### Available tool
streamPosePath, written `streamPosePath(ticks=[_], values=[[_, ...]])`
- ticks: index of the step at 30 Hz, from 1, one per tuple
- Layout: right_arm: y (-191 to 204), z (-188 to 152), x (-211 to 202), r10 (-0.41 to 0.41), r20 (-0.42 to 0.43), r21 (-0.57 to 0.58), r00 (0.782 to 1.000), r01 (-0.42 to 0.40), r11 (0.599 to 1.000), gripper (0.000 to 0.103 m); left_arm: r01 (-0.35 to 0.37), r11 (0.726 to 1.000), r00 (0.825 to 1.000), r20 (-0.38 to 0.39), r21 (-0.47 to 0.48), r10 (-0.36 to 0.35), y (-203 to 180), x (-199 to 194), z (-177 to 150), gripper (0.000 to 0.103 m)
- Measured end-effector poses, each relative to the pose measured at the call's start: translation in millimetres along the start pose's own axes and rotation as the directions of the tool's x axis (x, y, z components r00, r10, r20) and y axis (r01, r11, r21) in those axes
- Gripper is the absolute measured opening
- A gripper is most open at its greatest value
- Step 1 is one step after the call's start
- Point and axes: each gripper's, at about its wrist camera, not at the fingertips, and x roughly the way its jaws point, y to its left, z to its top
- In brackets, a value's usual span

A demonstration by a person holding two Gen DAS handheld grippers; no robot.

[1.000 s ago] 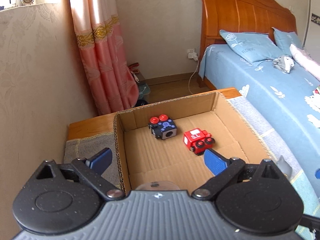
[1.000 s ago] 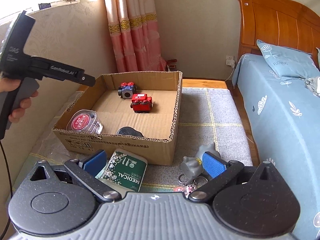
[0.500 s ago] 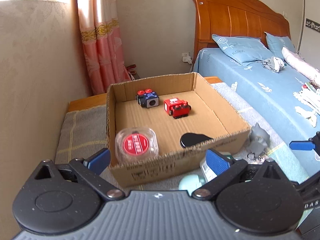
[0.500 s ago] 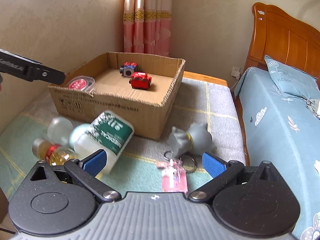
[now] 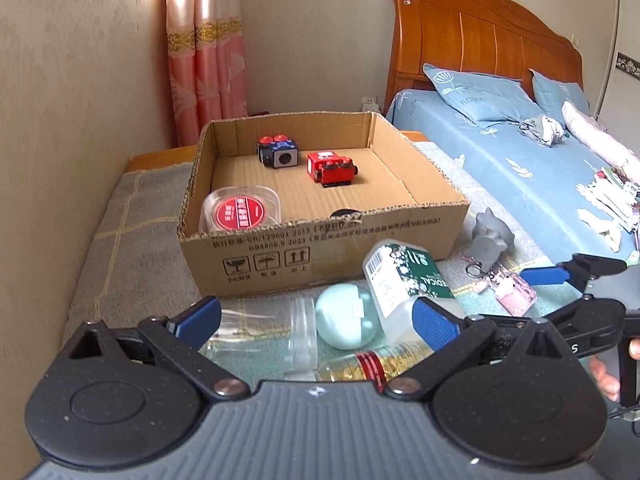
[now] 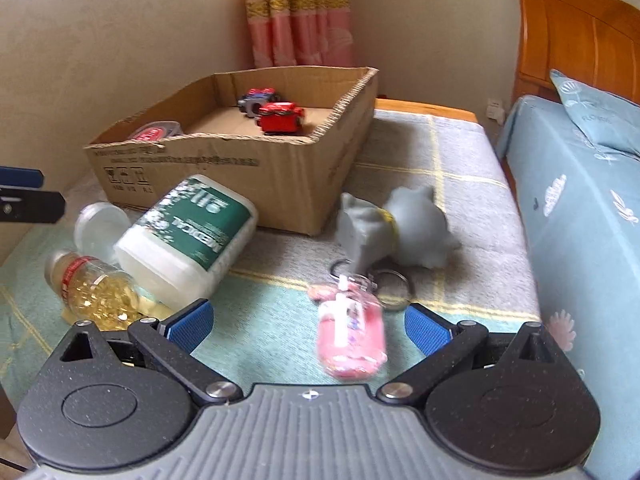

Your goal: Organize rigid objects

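Only the left wrist view looks down into the cardboard box (image 5: 320,248), showing a black disc at its near wall; the right wrist view alone shows the pink keychain (image 6: 352,340) fully. In front of the box the white medical bottle (image 6: 188,236) lies on its side, long axis slanting, base toward the right gripper (image 6: 308,324), whose jaws are spread with the keychain between them, untouched. The left gripper (image 5: 316,324) is spread wide over a mint egg-shaped case (image 5: 346,316), gripping nothing
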Motion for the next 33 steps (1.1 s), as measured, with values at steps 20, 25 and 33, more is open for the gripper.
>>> streamPosePath(ticks=[20,25,33], values=[[59,-32,-8,0.079,-0.060,-0.249,0.995,-0.092,0.964,0.103,0.021,0.994,0.997,-0.080,0.106,-0.012,-30,11,-32,0.101],[56,-32,-11,0.088,-0.046,-0.237,0.995,-0.096,0.967,0.103,0.004,0.996,0.997,-0.079,0.090,0.004,-29,20,-34,0.101],[53,-30,-9,0.096,-0.043,-0.248,0.994,-0.104,0.963,0.103,-0.032,0.991,0.993,-0.110,0.130,0.047,-16,14,-48,0.102]])
